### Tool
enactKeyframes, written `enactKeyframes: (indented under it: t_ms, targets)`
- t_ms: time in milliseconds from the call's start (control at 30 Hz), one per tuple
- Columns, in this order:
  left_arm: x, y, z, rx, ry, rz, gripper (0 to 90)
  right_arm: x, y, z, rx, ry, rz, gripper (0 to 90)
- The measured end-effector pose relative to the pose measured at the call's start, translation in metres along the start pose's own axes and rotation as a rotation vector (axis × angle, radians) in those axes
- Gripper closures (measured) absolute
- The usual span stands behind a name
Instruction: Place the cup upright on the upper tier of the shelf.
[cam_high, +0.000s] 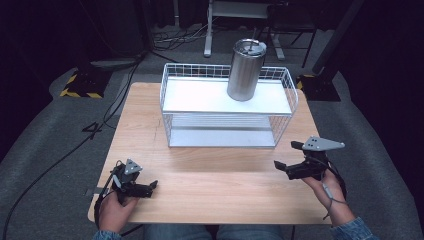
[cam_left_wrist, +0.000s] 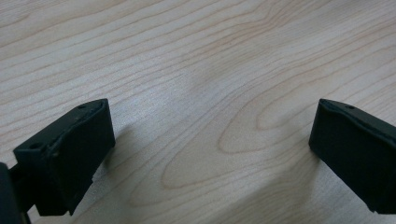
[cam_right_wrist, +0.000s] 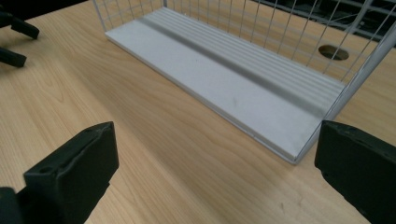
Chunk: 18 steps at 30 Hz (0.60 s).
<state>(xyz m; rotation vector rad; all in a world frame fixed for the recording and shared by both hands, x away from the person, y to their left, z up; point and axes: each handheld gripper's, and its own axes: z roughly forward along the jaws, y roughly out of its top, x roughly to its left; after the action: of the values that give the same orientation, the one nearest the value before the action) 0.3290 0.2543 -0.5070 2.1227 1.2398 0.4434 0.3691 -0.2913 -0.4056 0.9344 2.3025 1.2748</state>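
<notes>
Standing at the upper centre of the high view, the steel tumbler (cam_high: 246, 70) is upright on the white top shelf of the wire rack (cam_high: 172, 95), toward the shelf's right half, lid on. The rack occupies the far middle of the wooden table (cam_high: 220, 185), with an open lower tier beneath the shelf.

The right gripper (cam_high: 288, 155) is held in the person's right hand at the lower right of the high view, just off the rack's near right corner and well apart from the tumbler. Its jaws are spread wide with nothing between them. In the right gripper view the jaws frame bare wood and the rack's lower shelf (cam_right_wrist: 224, 88), whose corner lies near the right jaw.

The left gripper (cam_high: 151, 186) rests low at the lower left of the high view, in the person's left hand. Its jaws are also spread wide and empty; the left gripper view shows plain table surface between them
</notes>
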Motion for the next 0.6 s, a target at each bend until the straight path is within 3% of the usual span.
enactKeyframes:
  t_ms: [600]
  targets:
    - [0.0,0.0,0.0,0.0,0.0,0.0,0.6,0.007,-0.057,0.035,0.088,0.002,0.03,0.8]
